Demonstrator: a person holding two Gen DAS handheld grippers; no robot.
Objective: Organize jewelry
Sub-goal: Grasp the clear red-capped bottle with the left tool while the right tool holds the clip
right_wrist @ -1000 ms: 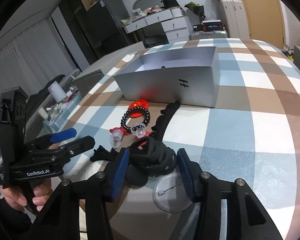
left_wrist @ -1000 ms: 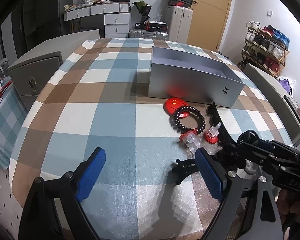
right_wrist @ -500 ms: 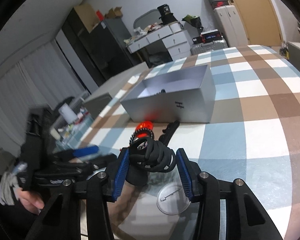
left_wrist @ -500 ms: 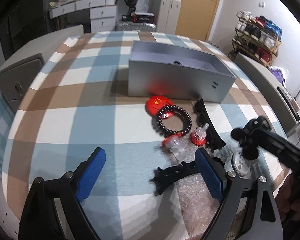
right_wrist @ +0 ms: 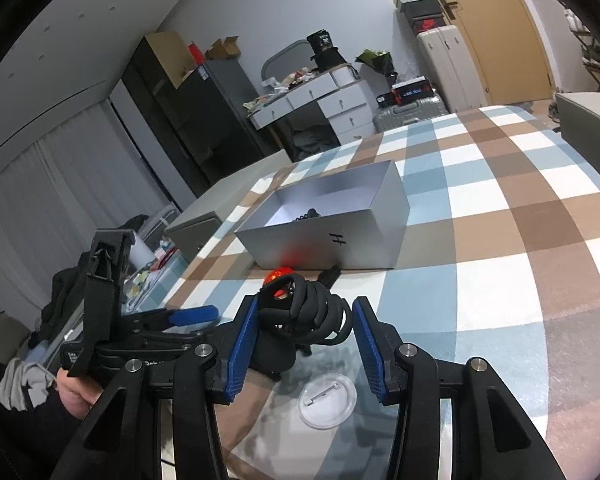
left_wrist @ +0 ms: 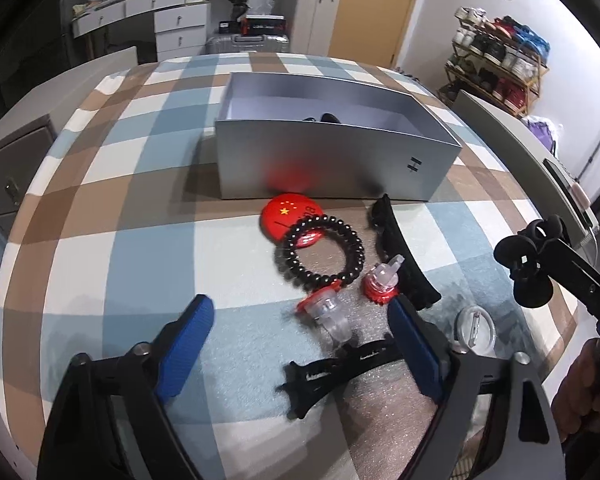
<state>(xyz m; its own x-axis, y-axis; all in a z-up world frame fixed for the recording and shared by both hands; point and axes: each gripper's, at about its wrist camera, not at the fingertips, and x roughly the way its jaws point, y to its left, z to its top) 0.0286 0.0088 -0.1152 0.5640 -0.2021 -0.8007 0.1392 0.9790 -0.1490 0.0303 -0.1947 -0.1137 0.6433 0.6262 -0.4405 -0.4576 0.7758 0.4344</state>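
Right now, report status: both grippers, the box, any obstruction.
Right gripper shut on black hair claw, lifted. Left gripper closing, nothing pressed between pads. Silver box open, path clear.

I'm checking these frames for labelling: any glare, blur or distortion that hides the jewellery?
Left wrist view: sharp, though the fisheye bows the checked tablecloth; the red round badge throws a red glow on the silver box. Right wrist view: sharp; the clear round pin badge shows slight sheen.
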